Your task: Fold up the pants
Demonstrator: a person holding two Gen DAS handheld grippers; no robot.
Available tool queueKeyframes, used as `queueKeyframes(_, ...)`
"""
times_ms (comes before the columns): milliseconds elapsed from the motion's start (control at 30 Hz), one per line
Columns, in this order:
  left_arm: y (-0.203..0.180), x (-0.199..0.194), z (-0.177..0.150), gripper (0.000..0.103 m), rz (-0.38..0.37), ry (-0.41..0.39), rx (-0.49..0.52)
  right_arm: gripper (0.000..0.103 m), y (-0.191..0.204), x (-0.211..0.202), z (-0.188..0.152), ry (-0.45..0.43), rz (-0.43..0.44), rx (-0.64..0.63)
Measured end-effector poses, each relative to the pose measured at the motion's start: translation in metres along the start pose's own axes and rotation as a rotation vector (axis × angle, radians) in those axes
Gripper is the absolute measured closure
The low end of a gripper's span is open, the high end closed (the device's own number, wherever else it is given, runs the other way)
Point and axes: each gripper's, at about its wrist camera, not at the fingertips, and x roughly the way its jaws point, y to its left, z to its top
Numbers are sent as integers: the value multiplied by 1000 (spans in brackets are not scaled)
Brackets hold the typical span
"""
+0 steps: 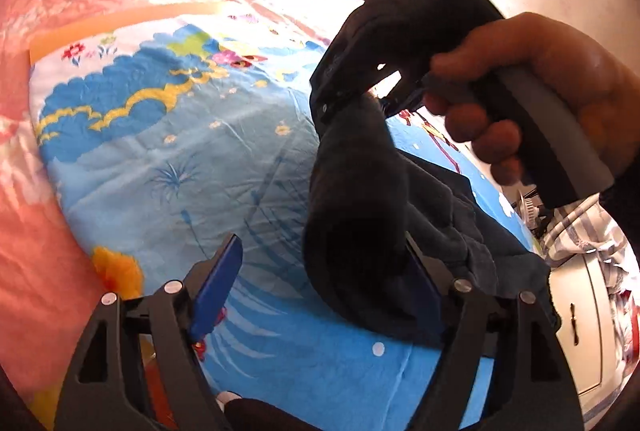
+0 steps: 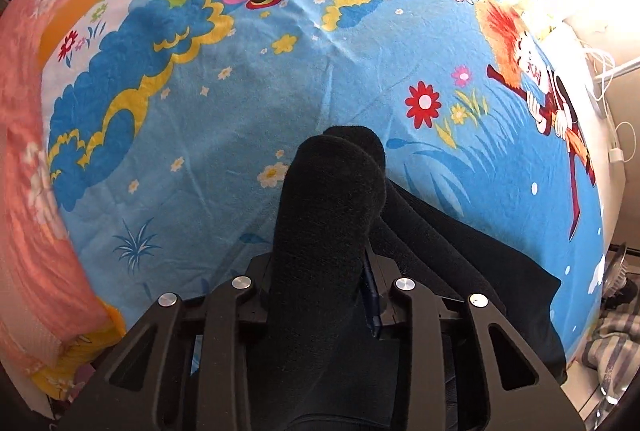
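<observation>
The dark navy pants (image 1: 360, 215) hang as a bunched fold from my right gripper (image 1: 352, 107), which a hand (image 1: 520, 99) holds above the bed. In the right wrist view the right gripper (image 2: 320, 263) is shut on that thick fold, and the pants (image 2: 340, 191) stick out past the fingertips. The rest of the garment trails over the sheet to the lower right. My left gripper (image 1: 322, 251) is open below. The hanging cloth lies against its right pad and hides most of it. Its left pad (image 1: 218, 291) is bare, with a gap to the cloth.
A blue cartoon-print sheet (image 1: 180, 151) (image 2: 240, 111) covers the bed. A pink floral quilt (image 1: 36, 191) lies along its left side. Beyond the bed's right edge stand a white cabinet (image 1: 580, 311) with checked cloth (image 1: 580, 223) above it, and white cables (image 2: 604, 79).
</observation>
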Motion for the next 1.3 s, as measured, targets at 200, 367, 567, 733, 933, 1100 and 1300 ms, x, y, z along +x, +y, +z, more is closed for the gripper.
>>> queueKeyframes(200,-36,6,8,74,-26,-24,67,76,-45,-47,-16,-77,185,97)
queueKeyframes(367,-110,-38,15,76,-22,-169,281,76,-109,-115,-47,-226,355,183)
queueKeyframes(567,-228,-65,-4,76,-7,-295,575,76,-218,-176,-129,-401,461,303)
queueKeyframes(733,-328,-52,-63,76,-14,-309,821,76,-309,-168,-218,-467,483,425)
queueKeyframes(933,-422,3,-175,76,-4,-297,1114,76,-401,-100,-313,-438,456,568)
queueKeyframes(1100,-436,64,-258,74,51,-227,1327,76,-440,-16,-357,-365,452,646)
queueKeyframes(1300,-424,81,-297,47,109,-312,1482,54,-450,14,-364,-364,494,702)
